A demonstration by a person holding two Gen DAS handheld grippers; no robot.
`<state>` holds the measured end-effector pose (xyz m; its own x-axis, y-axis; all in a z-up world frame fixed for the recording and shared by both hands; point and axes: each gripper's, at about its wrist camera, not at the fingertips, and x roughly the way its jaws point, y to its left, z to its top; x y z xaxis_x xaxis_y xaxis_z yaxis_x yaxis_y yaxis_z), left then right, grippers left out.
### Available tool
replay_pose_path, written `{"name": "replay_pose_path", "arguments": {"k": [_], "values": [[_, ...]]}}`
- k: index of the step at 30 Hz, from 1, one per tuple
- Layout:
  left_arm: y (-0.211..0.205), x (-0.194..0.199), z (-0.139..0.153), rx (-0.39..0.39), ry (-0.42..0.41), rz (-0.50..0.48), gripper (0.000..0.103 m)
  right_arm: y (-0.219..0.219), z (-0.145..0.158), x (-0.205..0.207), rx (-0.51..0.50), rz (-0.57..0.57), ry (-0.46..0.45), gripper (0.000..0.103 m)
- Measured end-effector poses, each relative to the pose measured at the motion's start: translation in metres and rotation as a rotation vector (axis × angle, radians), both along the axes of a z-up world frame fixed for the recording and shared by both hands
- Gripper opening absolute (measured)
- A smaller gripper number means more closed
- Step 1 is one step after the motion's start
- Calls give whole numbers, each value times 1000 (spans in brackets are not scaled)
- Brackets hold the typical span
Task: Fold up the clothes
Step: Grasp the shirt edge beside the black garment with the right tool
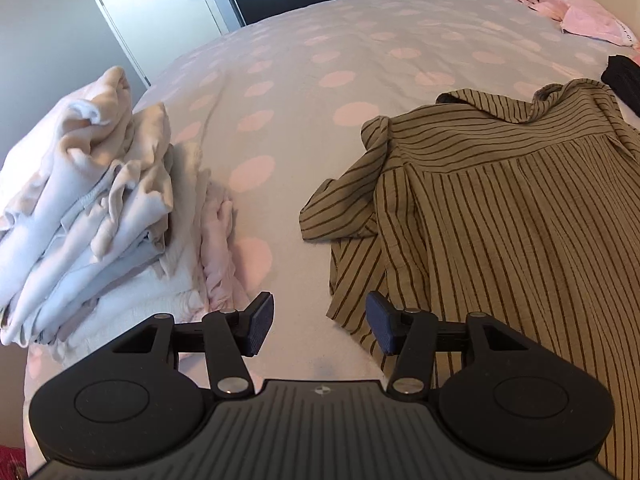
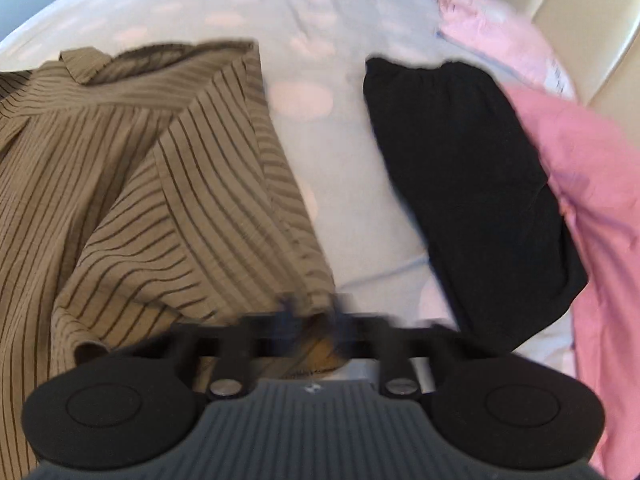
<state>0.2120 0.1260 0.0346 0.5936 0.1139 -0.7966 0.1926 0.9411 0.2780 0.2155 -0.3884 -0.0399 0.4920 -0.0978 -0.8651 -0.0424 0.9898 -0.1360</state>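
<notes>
Nearest, left gripper (image 1: 320, 326) spread wide and empty over the bed (image 1: 312, 52), right gripper (image 2: 312, 316) blurred, seemingly pinched on the striped shirt (image 2: 120, 184) sleeve edge, black garment (image 2: 472, 184) beside, white pile (image 1: 88, 208) further left.

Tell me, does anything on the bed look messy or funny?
Yes. The striped shirt lies rumpled, its sleeve bunched and crooked. The pale stack leans with loose layers slipping apart. The black garment beside the shirt looks neatly folded.
</notes>
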Motion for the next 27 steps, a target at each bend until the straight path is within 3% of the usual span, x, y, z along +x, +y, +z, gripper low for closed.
{"name": "replay_pose_path", "arguments": {"k": [3,12,22,27], "values": [[2,2,-6,3,11,2,49,-5,13,1,-12,4,-33,4],[4,16,-36,18,77,7,49,-61,59,36,-56,-133,-131,3],[17,41,-48,-40,67,54,49,-131,33,88,-188,-301,-96,3],[25,53,-54,-65,70,85,49,-146,13,105,-215,-325,-123,3]]}}
